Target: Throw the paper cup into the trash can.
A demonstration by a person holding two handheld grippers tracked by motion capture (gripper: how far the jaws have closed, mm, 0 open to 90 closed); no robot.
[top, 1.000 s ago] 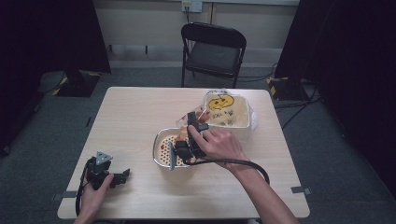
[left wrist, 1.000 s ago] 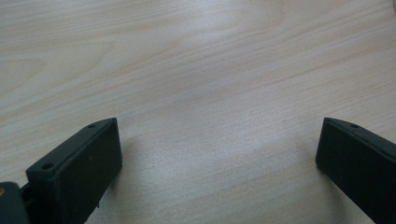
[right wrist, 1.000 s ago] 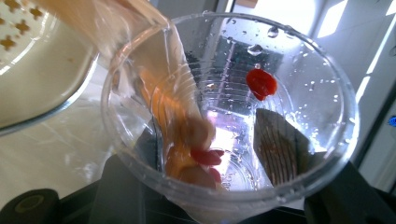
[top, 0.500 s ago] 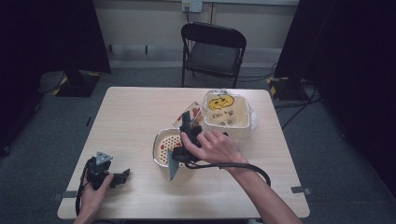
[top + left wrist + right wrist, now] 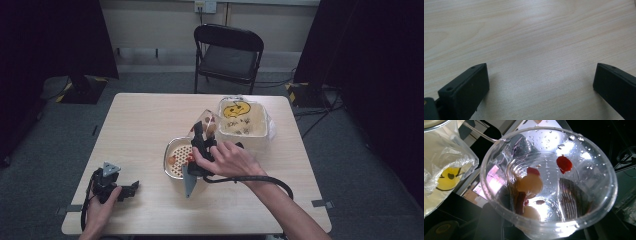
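Cup point(image 5: 549, 182) of clear plastic, clamped in the right tool point(image 5: 200, 142), hangs tilted over the strainer bowl point(image 5: 175, 156) — wet fruit pieces clinging inside could drop late and miss. Left tool point(image 5: 116, 189) rests jaws apart on the pale wooden surface point(image 5: 145, 120); beyond it, a folding chair point(image 5: 227, 52) and dark curtains.

A recording studio or lab space: black curtains point(image 5: 55, 40) (hung both sides), grey carpet, folding chair point(image 5: 227, 52), taped table point(image 5: 145, 125).
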